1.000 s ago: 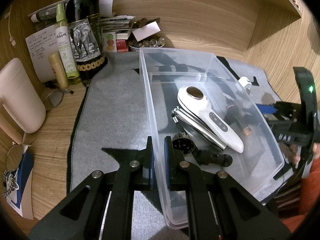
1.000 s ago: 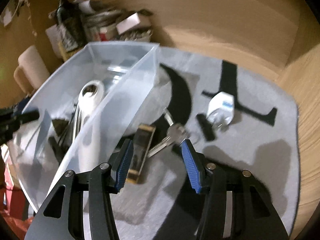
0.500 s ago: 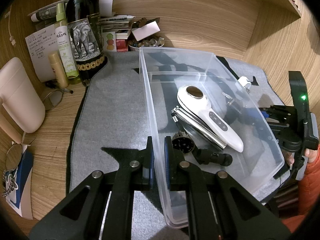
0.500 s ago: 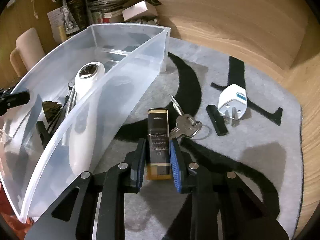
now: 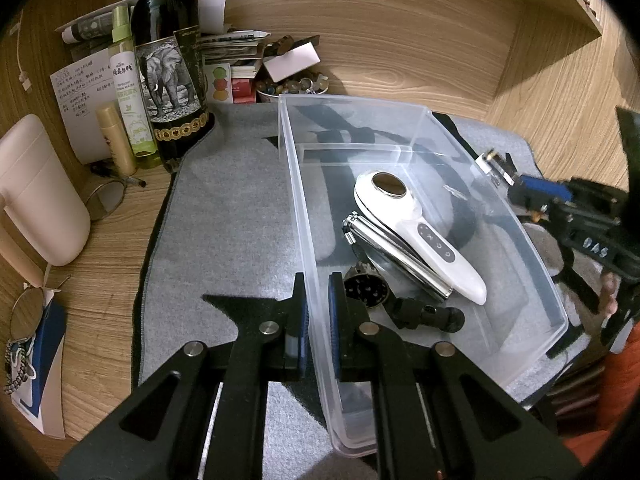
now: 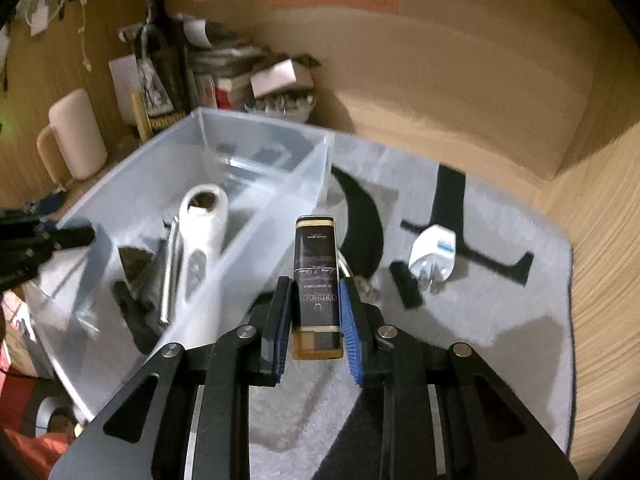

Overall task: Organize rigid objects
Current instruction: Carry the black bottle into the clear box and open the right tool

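Observation:
A clear plastic bin (image 5: pixel 400 120) stands on a grey mat (image 5: pixel 232 220). My left gripper (image 5: pixel 318 308) is shut on the bin's near left wall. Inside lie a white handheld device (image 5: pixel 416 232), a chrome bar (image 5: pixel 396 256) and a black grinder-like piece (image 5: pixel 368 290). My right gripper (image 6: pixel 316 312) is shut on a dark, gold-trimmed lighter (image 6: pixel 316 276) and holds it off the mat beside the bin's right wall (image 6: pixel 264 248). A white plug adapter (image 6: pixel 434 256), a small black stick (image 6: pixel 406 284) and partly hidden keys (image 6: pixel 366 286) lie on the mat.
A wine bottle (image 5: pixel 168 60), a spray bottle (image 5: pixel 130 92), papers and a bowl of small stones (image 5: pixel 292 86) crowd the back left. A pink mug (image 5: pixel 36 192) and glasses (image 5: pixel 102 200) sit left of the mat. Wooden walls close the back and right.
My right gripper closed on the lighter and lifted it off the mat, toward the bin. My left gripper has kept its hold on the bin wall.

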Demonstrator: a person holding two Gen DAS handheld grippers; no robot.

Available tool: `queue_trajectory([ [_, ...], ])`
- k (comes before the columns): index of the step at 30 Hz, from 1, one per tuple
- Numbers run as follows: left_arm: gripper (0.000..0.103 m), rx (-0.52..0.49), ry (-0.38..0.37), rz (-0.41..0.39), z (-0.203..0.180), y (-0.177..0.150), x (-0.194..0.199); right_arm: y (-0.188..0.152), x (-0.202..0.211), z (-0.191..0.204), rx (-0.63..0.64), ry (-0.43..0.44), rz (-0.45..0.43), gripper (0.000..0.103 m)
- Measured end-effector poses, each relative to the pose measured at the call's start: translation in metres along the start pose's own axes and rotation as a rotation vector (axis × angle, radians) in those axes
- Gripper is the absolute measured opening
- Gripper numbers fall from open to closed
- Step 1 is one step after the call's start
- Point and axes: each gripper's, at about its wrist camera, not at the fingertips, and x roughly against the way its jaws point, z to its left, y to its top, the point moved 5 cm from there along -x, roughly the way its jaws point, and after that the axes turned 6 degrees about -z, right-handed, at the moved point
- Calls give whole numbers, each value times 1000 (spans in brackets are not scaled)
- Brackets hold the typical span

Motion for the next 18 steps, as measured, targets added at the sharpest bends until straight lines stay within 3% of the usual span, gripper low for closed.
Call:
queue_trajectory([
  [8,8,1,0,0,0,0,0,24,20,13,21,25,-86,22],
  [18,9,1,0,0,0,0,0,42,26,39,66,77,-133,22],
])
